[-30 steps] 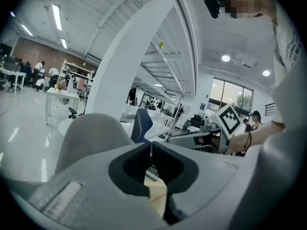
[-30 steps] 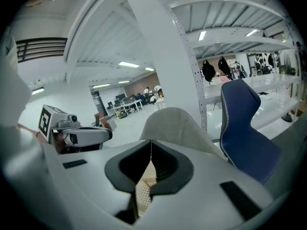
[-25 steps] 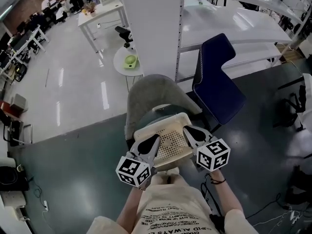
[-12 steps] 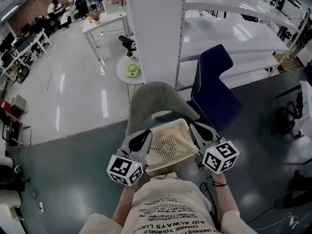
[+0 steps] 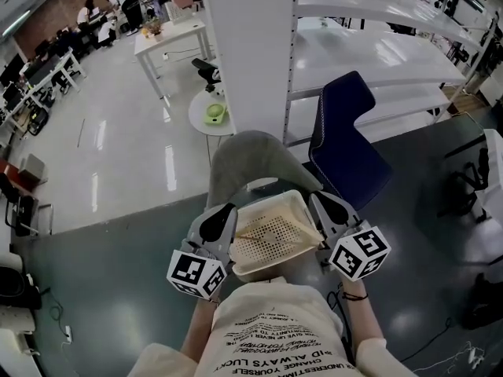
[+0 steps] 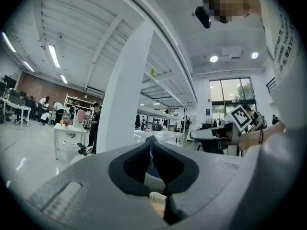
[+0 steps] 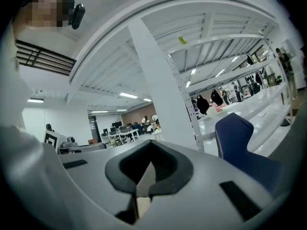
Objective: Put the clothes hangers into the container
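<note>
I see a cream perforated basket, the container, held up in front of the person's chest; nothing shows inside it. My left gripper is shut on its left rim and my right gripper is shut on its right rim. In the left gripper view the jaws meet at their tips, with a bit of the basket showing low in the gap. The right gripper view shows the same: jaws closed, cream mesh below them. No clothes hanger is in any view.
A grey chair stands right beyond the basket, with a dark blue chair to its right. Behind them are a white column and white shelving. A small round table and a white table stand farther off.
The basket has come a little nearer and tilted, carried between both grippers. The left gripper has shifted left and down, the right one slightly right.
</note>
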